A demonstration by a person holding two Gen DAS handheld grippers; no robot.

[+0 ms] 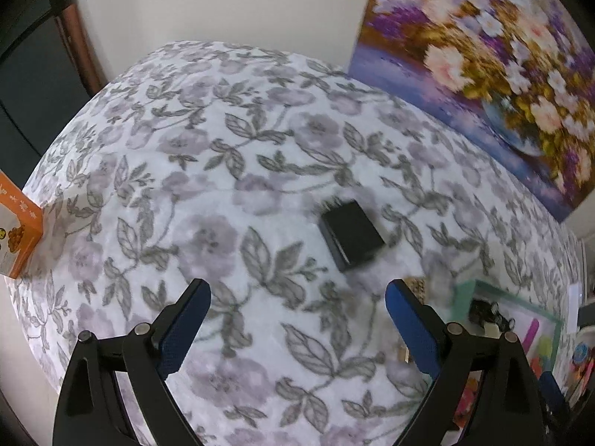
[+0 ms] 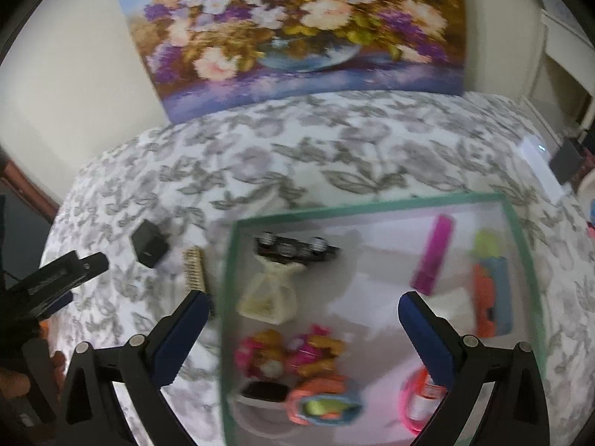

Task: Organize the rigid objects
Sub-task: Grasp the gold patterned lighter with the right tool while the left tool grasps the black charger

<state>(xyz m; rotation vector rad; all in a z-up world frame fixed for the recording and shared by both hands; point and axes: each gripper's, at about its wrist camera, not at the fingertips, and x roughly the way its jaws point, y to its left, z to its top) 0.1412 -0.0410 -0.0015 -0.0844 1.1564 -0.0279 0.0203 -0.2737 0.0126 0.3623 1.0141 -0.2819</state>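
Orange carton (image 1: 20, 228) stands at the bed's left edge; its print is too blurred for me to read. My left gripper (image 1: 297, 297) hangs with jaws wide apart, nothing between them. Black box (image 1: 351, 236) lies flat mid-bedspread (image 1: 208, 141), long axis running from near-right to far-left. Beside it a small brush (image 2: 195, 269), just outside the green-rimmed tray (image 2: 227, 297). My right gripper (image 2: 303, 312) gapes empty over the tray, which holds a toy car (image 2: 293, 247), pink tube (image 2: 433, 254), cream pouch (image 2: 269, 295) and bright toys.

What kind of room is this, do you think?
Probably a room in a home, not a lab: a floral cloth covers the table, a flower painting leans on the wall, and a green-rimmed box holds toys.
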